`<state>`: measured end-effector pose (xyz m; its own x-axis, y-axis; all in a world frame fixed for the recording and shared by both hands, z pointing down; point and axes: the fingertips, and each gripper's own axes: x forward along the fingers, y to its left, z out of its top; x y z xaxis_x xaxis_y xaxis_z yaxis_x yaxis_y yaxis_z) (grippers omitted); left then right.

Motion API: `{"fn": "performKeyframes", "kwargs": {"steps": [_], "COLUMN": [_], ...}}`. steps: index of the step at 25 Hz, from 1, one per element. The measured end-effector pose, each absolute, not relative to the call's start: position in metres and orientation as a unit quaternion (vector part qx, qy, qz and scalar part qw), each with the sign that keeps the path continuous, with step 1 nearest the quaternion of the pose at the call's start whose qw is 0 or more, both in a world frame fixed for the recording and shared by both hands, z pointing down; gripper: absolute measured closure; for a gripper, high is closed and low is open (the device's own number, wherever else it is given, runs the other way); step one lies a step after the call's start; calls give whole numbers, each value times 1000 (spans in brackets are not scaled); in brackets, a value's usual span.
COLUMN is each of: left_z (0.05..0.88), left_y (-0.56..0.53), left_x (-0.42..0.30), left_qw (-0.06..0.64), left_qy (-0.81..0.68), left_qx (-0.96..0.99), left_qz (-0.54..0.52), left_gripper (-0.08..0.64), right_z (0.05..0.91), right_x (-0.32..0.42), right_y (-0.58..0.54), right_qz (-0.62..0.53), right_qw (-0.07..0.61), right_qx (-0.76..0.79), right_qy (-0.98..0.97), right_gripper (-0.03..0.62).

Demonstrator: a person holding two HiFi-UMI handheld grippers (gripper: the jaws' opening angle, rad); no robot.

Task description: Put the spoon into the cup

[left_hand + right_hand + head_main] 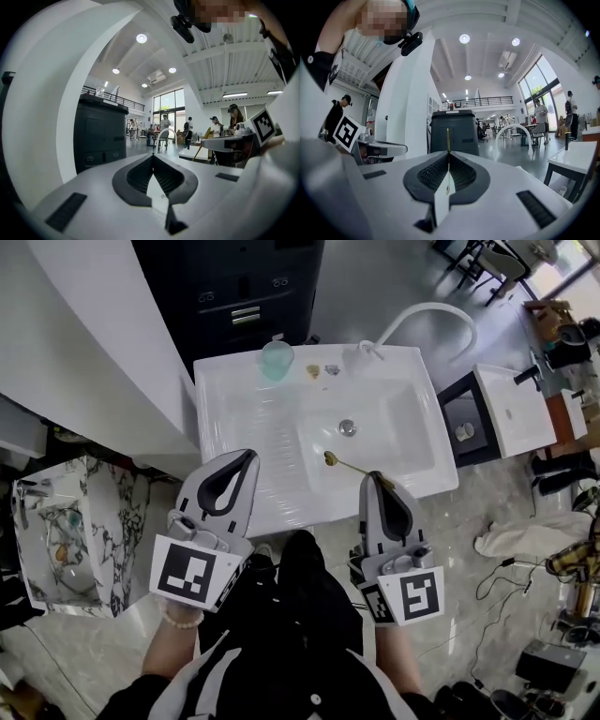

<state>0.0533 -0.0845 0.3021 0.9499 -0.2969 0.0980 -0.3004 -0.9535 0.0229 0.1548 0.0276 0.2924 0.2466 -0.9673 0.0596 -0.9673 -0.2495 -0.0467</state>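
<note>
A pale green cup (277,359) stands at the back of the white sink top (234,399), left of the basin. My right gripper (380,480) is shut on the handle end of a thin gold spoon (345,465), whose bowl reaches out over the basin's front edge. In the right gripper view the spoon handle (448,138) rises as a fine gold line from the shut right gripper (448,152). My left gripper (251,456) hovers over the sink top's front left part, and the left gripper (153,156) is shut with nothing in it. Neither gripper view shows the cup.
The basin has a metal drain (348,427), and a white arched faucet (427,313) stands behind it. Small bits (322,370) lie beside the cup. A black cabinet (234,287) stands behind, a marbled block (66,531) at left, and a white side table (511,409) at right.
</note>
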Motion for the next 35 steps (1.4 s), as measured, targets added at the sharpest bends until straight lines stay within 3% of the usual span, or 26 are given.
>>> {"fn": "performKeyframes", "kwargs": {"steps": [35], "left_z": [305], "left_y": [-123], "left_x": [41], "left_qw": [59], "left_qy": [-378], "left_qx": [922], "left_qz": [62], "left_gripper": [558], "right_z": [290], "right_x": [241], "right_y": [-147], "right_qz": [-13], "right_qw": [-17], "right_qx": [-664], "right_qy": [748], "right_gripper": [584]}}
